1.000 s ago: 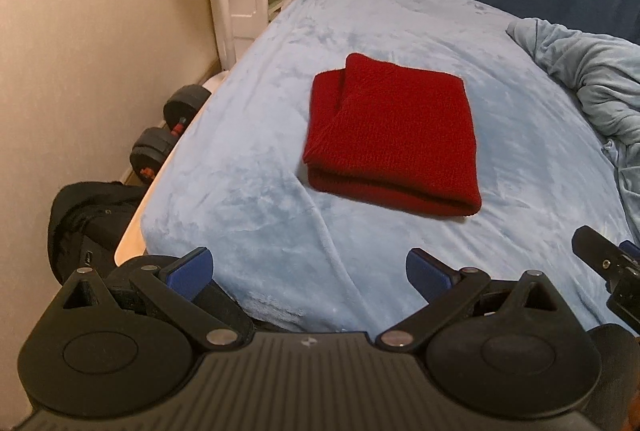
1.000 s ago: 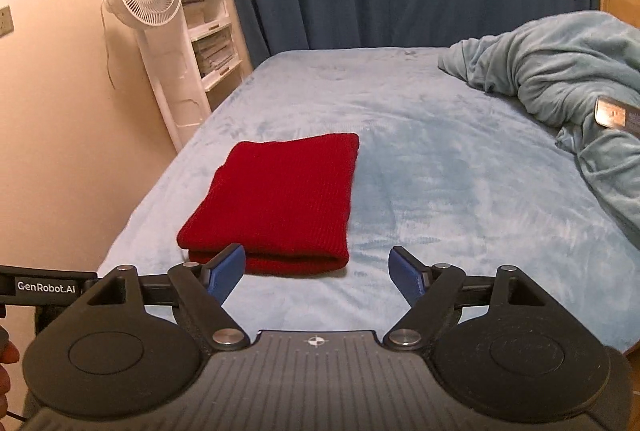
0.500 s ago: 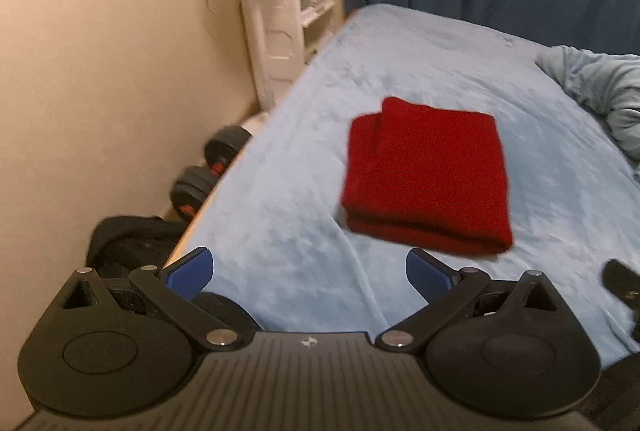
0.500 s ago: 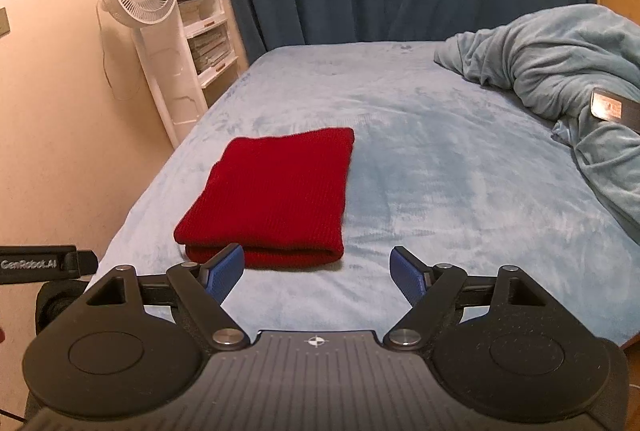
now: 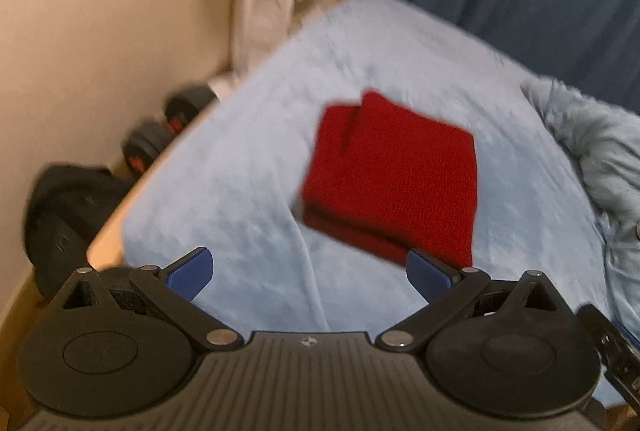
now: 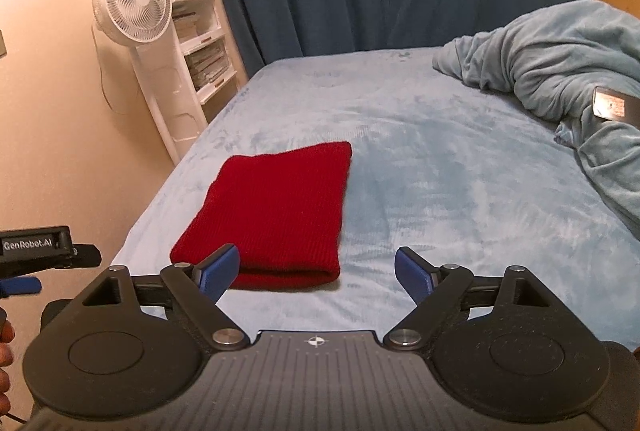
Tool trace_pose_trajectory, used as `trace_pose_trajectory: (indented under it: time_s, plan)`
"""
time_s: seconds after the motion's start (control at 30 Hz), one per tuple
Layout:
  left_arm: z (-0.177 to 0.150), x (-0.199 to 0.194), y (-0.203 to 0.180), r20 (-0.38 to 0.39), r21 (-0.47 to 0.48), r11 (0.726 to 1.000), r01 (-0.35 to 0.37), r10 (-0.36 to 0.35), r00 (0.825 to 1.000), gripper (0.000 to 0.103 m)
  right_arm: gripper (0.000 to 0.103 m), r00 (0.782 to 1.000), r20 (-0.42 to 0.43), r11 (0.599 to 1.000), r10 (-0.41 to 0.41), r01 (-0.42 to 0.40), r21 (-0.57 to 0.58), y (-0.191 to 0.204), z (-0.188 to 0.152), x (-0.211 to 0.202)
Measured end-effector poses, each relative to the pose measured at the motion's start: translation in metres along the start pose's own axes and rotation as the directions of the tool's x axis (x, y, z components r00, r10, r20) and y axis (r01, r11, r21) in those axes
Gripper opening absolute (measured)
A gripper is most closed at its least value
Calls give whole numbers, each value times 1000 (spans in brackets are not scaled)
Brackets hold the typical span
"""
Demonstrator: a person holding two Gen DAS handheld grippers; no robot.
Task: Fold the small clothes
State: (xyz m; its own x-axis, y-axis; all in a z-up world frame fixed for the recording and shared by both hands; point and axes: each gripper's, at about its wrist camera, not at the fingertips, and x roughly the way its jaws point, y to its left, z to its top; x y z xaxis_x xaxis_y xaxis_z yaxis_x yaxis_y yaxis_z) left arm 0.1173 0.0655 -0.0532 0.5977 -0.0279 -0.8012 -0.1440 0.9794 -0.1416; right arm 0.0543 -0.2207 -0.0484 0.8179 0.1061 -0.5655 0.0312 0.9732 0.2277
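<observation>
One folded red knitted cloth (image 6: 276, 215) lies on one pale blue plush bed (image 6: 440, 167); two grippers, left gripper (image 5: 310, 269) and right gripper (image 6: 316, 269), hover with fingers spread wide, holding nothing

One piece of text can be read. In the right wrist view, a white label with dark lettering reading "GenRobot.AI" sits on the black body of the left gripper (image 6: 36, 251), at the left edge of the picture. The white standing fan (image 6: 132, 9) has a small dark mark at the centre of its grille, too small to read. A dark flat object (image 6: 610, 103) lying on the rumpled blanket (image 6: 560, 55) has a pale panel with nothing legible. The left wrist view is blurred and shows no readable text.
</observation>
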Motion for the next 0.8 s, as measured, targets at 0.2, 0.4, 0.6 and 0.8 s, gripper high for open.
trace_pose_trajectory:
  time_s: [0.2, 0.4, 0.6, 0.8]
  plan:
    - [0, 49, -16, -112, 94, 990, -105, 115, 987, 103, 87, 998, -60, 1000, 11, -11, -3, -5, 2, 34]
    - [3, 101, -11, -246, 2, 997, -82, 80, 966, 103, 88, 992, -126, 1000, 10, -8, 18, -18, 9, 82]
    - [18, 143, 3, -274, -252, 967, 20, -91, 958, 103, 89, 984, -166, 991, 56, -34, 132, -51, 35, 146]
    - [34, 185, -4, -303, -315, 949, -4, -96, 948, 103, 91, 973, -188, 964, 131, -80, 255, -84, 97, 248]
